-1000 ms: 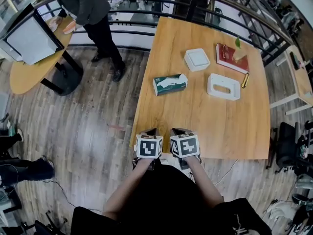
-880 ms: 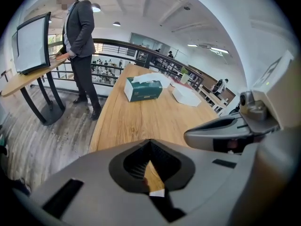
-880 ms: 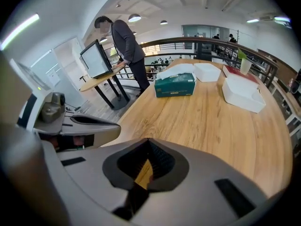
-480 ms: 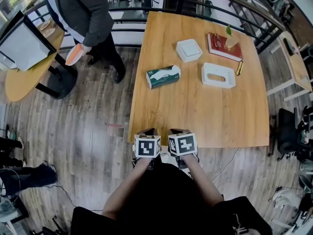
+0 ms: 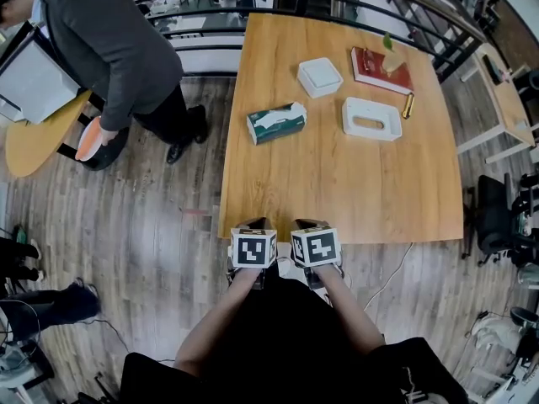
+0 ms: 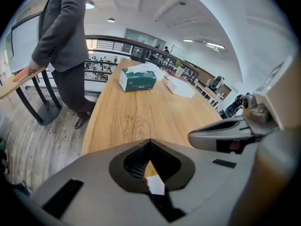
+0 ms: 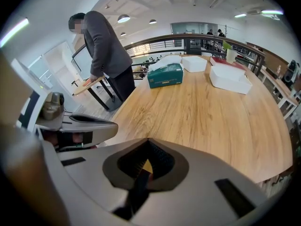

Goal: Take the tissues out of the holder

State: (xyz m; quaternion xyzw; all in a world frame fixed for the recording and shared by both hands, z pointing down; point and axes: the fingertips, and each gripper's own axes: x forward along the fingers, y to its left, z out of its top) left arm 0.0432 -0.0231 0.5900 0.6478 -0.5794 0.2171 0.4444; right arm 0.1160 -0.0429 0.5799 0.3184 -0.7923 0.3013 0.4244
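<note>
A white tissue holder [image 5: 371, 118] with an oval slot in its top lies on the far right part of the wooden table [image 5: 337, 192]; it also shows in the right gripper view as the tissue holder [image 7: 230, 79]. A green tissue pack [image 5: 275, 122] with white tissue poking out of it lies to its left, and is the green pack [image 6: 138, 79] in the left gripper view. My left gripper [image 5: 257, 225] and right gripper [image 5: 310, 225] hover side by side at the table's near edge, far from both. Each one is shut with nothing held.
A white square box [image 5: 320, 77], a red book [image 5: 381, 70] with a small plant on it and a gold cylinder [image 5: 408, 105] sit at the table's far end. A person in a grey jacket [image 5: 109, 49] stands left of the table by a round side table [image 5: 34, 146]. A railing runs behind.
The person in grey has stepped nearer and bent over beside the round table. The table's objects sit slightly higher in view. Both grippers stay put.
</note>
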